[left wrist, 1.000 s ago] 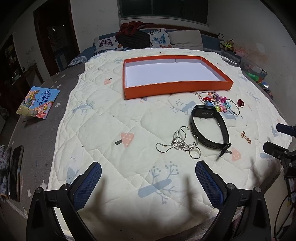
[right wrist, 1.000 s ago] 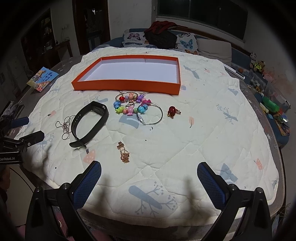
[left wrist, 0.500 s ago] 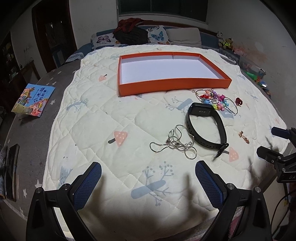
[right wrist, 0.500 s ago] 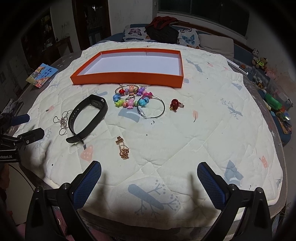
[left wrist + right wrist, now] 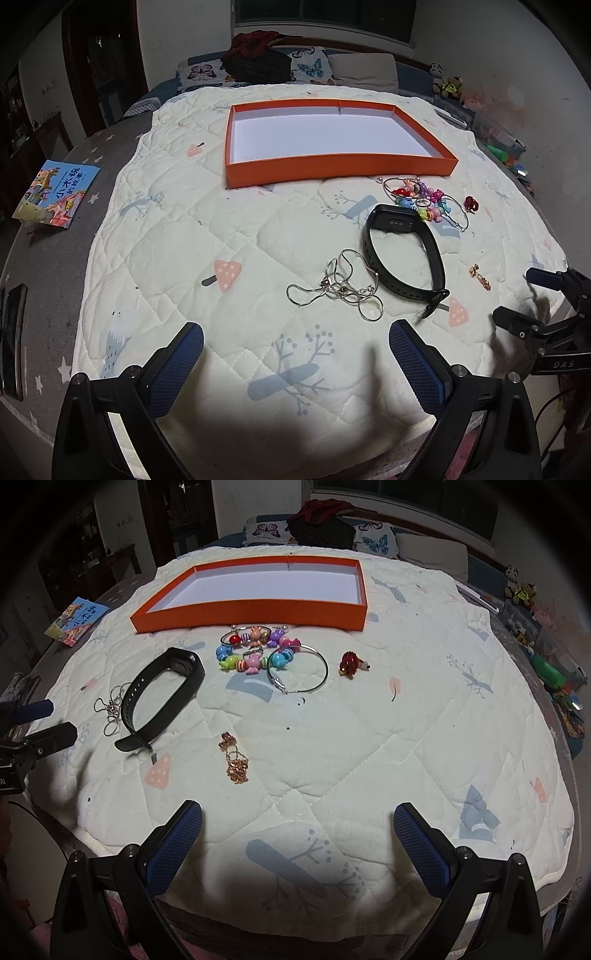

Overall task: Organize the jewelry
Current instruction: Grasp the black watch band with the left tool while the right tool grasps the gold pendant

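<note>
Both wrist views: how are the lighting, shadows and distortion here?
Left wrist view: strong fisheye bend, dark vignetted corners, bright patch on the quilt, a jaws' shadow at the near edge; orange tray sharp. Right wrist view: same barrel bend, heavier dark ring, room dim; bead bracelet and gold chain crisp, no glare.

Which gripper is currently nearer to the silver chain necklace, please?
Left. The left gripper hangs open just short of the silver chain necklace; the right gripper is further right, past the black band.
</note>
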`<move>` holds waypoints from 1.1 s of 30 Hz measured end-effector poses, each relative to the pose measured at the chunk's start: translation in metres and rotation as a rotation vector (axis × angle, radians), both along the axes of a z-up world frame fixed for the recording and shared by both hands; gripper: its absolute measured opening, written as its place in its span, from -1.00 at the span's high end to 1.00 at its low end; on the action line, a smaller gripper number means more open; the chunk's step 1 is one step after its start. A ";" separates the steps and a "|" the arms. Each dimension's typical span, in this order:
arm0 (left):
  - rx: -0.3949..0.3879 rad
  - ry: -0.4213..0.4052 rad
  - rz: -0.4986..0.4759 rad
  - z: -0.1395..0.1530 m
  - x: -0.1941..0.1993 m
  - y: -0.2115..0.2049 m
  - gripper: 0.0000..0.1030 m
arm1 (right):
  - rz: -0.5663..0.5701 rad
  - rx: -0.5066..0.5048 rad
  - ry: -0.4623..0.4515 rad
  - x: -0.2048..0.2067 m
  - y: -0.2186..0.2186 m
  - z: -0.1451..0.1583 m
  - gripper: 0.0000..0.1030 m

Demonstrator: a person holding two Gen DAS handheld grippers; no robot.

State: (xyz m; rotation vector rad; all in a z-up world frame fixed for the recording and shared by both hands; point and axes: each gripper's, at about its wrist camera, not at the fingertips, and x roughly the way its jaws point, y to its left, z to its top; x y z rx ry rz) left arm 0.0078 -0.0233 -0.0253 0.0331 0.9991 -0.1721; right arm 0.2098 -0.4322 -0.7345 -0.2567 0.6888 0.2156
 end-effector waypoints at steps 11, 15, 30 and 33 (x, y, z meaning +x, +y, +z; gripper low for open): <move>-0.072 0.027 -0.048 0.008 0.023 -0.023 -1.00 | -0.002 -0.008 0.021 0.004 0.000 -0.008 -1.00; -0.075 0.032 -0.079 0.011 0.039 -0.043 -1.00 | 0.002 -0.001 0.027 0.006 -0.001 -0.008 -1.00; -0.047 0.127 -0.117 -0.021 0.097 -0.091 -0.84 | 0.005 -0.004 0.027 0.006 -0.001 -0.009 -1.00; -0.006 0.118 -0.112 -0.027 0.101 -0.099 -0.73 | 0.014 -0.001 0.020 0.005 -0.002 -0.009 -1.00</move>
